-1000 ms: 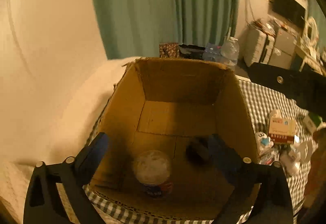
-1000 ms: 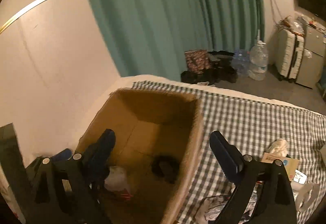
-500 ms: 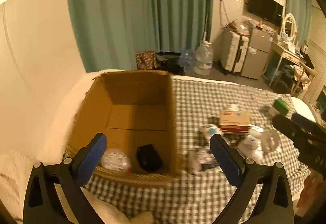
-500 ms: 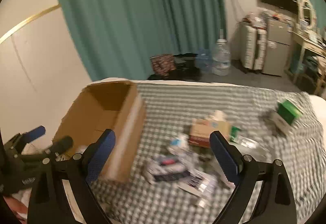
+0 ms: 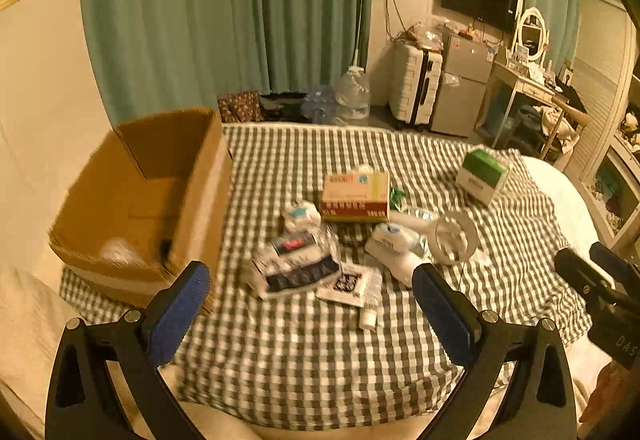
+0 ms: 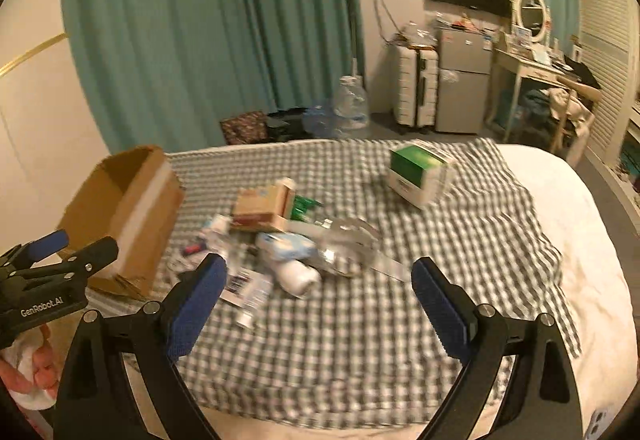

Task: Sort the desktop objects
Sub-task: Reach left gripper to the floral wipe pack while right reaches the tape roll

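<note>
Checked cloth (image 5: 304, 360); blurred, perhaps plastic, clutter (image 5: 296, 264)

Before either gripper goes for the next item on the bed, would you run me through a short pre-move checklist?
1. Left gripper open and holding nothing: ok.
2. Right gripper open and holding nothing: ok.
3. Cardboard box upright, top open: ok.
4. Room left in the box: ok, only two things show inside.
5. Pile items separable: not ok, the tissue box and packets overlap.
6. Green-and-white box standing apart from the pile: ok.
</note>
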Tool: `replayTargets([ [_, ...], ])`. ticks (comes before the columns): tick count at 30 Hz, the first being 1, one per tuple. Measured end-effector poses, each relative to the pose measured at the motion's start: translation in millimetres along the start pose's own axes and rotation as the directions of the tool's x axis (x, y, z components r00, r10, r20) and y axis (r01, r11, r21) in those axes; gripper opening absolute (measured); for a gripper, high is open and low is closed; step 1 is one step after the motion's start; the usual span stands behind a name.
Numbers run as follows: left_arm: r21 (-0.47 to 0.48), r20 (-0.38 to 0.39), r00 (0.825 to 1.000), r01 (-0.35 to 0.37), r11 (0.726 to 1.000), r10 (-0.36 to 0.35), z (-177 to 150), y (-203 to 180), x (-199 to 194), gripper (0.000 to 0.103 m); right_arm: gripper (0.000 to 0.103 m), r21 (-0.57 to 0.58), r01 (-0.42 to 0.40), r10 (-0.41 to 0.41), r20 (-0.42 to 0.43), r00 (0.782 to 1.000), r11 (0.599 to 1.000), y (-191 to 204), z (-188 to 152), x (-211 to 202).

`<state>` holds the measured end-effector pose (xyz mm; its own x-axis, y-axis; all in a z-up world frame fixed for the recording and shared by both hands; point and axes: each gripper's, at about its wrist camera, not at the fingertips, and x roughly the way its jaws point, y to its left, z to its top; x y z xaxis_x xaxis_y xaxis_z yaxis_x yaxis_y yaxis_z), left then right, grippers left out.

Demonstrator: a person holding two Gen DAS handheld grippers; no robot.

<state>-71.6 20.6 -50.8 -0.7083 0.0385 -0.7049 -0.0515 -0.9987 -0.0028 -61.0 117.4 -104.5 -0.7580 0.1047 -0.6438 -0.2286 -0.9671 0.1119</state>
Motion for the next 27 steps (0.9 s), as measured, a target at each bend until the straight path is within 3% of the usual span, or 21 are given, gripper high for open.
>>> replayTargets([
  [2, 0.005, -0.007, 1.000, -0.006, 1.000, 0.006, -10.4, -4.5, 14.7, 0.103, 0.094, 0.026, 0.017, -0.017, -0.002, 1.000, 1.000, -10.9, -10.9, 9.8],
  [6, 0.001, -0.046, 0.998, -0.036, 0.999, 0.036, -29.1, -3.3, 52.6, 0.103, 0.094, 0.089, -0.025, 0.027, -0.029, 0.999, 0.996, -22.4, -40.0, 38.2],
  [10, -0.052, -0.087, 0.996, -0.019, 0.998, 0.014, -38.8, 7.6, 88.2, 0.103, 0.094, 0.034, -0.003, 0.006, -0.074, 0.997, 0.999, -18.6, -53.1, 74.5],
  [18, -0.051, -0.117, 0.992, -0.049, 0.997, 0.043, -31.8, 19.5, 154.6, 0.103, 0.094, -0.015, 0.013, -0.015, -0.109, 0.994, 1.000, -21.6, -45.4, 149.3],
  [23, -0.015, -0.061, 0.996, -0.063, 0.998, 0.061, -30.0, 23.3, 175.0, 0.103, 0.094, -0.046, -0.023, 0.018, -0.103, 0.995, 0.999, -21.0, -35.2, 181.8],
  [27, -0.023, -0.048, 0.997, -0.055, 0.998, 0.054, -30.3, 24.9, 193.9, 0.103, 0.094, -0.074, 0.003, -0.010, -0.098, 0.995, 0.997, -20.6, -32.7, 198.3],
])
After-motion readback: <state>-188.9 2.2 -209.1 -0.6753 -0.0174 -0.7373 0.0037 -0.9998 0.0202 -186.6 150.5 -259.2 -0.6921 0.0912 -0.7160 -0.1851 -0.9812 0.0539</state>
